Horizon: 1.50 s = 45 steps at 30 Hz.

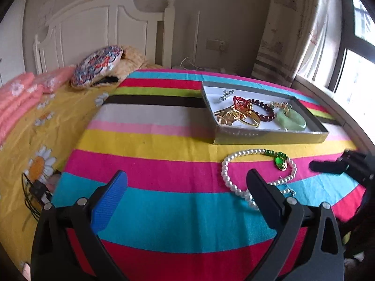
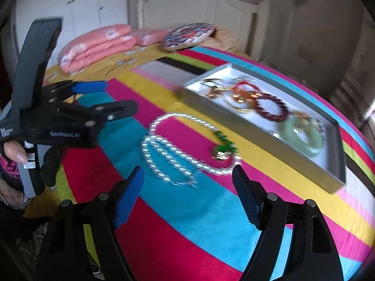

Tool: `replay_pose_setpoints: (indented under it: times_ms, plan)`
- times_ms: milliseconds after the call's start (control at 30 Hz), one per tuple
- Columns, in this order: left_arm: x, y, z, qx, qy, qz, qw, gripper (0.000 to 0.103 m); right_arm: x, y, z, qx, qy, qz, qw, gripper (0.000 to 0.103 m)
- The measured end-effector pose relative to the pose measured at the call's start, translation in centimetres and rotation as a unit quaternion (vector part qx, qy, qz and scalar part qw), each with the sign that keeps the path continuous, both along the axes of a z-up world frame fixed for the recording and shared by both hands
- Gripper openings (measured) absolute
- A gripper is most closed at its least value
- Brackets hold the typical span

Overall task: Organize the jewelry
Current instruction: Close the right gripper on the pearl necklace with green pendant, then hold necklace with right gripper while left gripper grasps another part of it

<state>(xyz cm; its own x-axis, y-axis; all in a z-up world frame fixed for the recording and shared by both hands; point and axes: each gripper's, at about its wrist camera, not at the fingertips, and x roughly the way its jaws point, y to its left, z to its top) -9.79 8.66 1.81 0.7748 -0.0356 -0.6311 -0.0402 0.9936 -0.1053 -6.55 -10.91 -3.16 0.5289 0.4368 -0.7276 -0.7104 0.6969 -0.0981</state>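
Observation:
A white pearl necklace [image 1: 225,175] with a green pendant [image 1: 280,161] lies on the striped cloth [image 1: 164,168], in front of a shallow grey tray [image 1: 269,138]. The tray holds a jade ring pendant [image 1: 293,120], a dark red bead bracelet [image 1: 264,111], gold pieces [image 1: 232,117] and a silver piece [image 1: 226,94]. My left gripper [image 1: 187,182] is open and empty, its right finger over the necklace's near part. My right gripper [image 2: 187,175] is open and empty just short of the necklace [image 2: 164,145]. The right wrist view is blurred. The tray [image 2: 257,135] lies beyond it.
The cloth covers a bed with a yellow flowered sheet [image 1: 35,128], pink pillows [image 1: 21,93], a patterned round cushion [image 1: 98,65] and a white headboard [image 1: 93,28]. A window [image 1: 356,53] and curtain [image 1: 288,30] are at the right. The left gripper [image 2: 105,98] shows in the right wrist view.

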Motion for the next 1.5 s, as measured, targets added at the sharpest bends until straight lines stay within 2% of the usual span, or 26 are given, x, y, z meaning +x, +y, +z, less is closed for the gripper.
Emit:
replay_pose_setpoints:
  times_ms: [333,433,567,633,733,833,933,967,1133,1200,1267,1500]
  plan:
    - [-0.1,0.5,-0.2,-0.035,0.001,-0.018,0.9992,0.1,1.4,2.4,-1.1,-0.029,0.03,-0.002,0.999,0.073]
    - [-0.2,0.5,-0.3,-0.039,-0.002,-0.021,0.999,0.1,1.3,2.7,-1.2,-0.041,0.017,-0.005,0.999,0.073]
    - [-0.2,0.4,-0.3,-0.041,-0.001,-0.023,0.9989,0.1,1.3,2.9,-1.3,-0.034,0.022,0.001,0.999,0.051]
    - [0.0,0.4,-0.4,-0.042,0.005,-0.022,0.9989,0.1,1.0,2.8,-1.3,-0.028,0.021,0.006,0.999,0.044]
    - [0.3,0.5,-0.5,-0.046,0.015,-0.021,0.9986,0.1,0.6,2.2,-1.3,-0.016,0.027,0.009,0.999,0.025]
    - [0.6,0.6,-0.8,-0.049,0.028,-0.027,0.998,0.1,0.4,1.4,-1.2,-0.002,0.031,0.004,1.0,0.015]
    - [1.1,0.5,-1.0,-0.054,0.043,-0.038,0.9969,0.1,0.4,0.2,-1.1,0.026,0.039,-0.005,0.999,0.014]
    - [1.3,0.5,-1.1,-0.056,0.049,-0.04,0.9965,0.1,0.3,-0.2,-0.8,0.036,0.039,-0.004,0.999,0.01]
    - [1.6,0.2,-1.1,-0.067,0.066,-0.041,0.9947,0.1,-0.7,-1.2,-0.5,0.06,0.04,0.002,0.997,0.009]
    - [1.6,-0.2,-1.2,-0.104,0.079,-0.059,0.9896,0.1,-1.1,-1.6,-0.2,0.072,0.039,0.004,0.997,0.009]
    - [1.6,-1.1,-1.5,-0.147,0.097,-0.085,0.9808,0.1,-1.4,-1.8,0.1,0.088,0.04,0.007,0.995,0.009]
    - [2.7,-4.5,-1.4,-0.169,0.125,-0.124,0.9697,0.1,-3.0,-2.3,0.8,0.117,0.031,0.024,0.992,0.009]
